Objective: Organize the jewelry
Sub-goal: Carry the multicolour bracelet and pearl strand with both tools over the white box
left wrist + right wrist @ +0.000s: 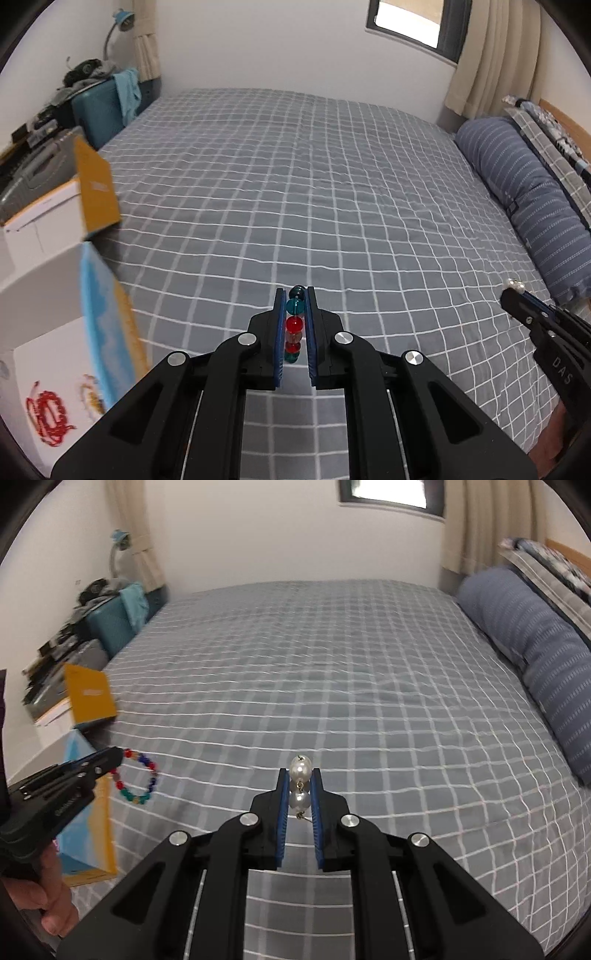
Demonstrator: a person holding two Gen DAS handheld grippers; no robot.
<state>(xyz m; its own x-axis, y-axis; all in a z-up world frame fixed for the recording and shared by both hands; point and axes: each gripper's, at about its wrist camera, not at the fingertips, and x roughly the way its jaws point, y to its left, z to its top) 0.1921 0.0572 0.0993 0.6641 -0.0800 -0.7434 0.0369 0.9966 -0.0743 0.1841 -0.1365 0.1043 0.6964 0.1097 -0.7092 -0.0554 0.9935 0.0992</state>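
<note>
Pinching a bracelet of red and teal glass beads (295, 325) between its blue pads, your left tool (295, 299) hangs above the grey checked bed (295, 184) beside an open white cardboard box (40, 295). Your right tool (299, 779) grips a strand of round white pearls (300, 784).

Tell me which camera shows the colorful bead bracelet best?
The right wrist view: there the bead bracelet hangs as a whole ring from the left tongs. The left wrist view shows only a short row of beads pinched between those tongs; the rest of the loop is hidden.
</note>
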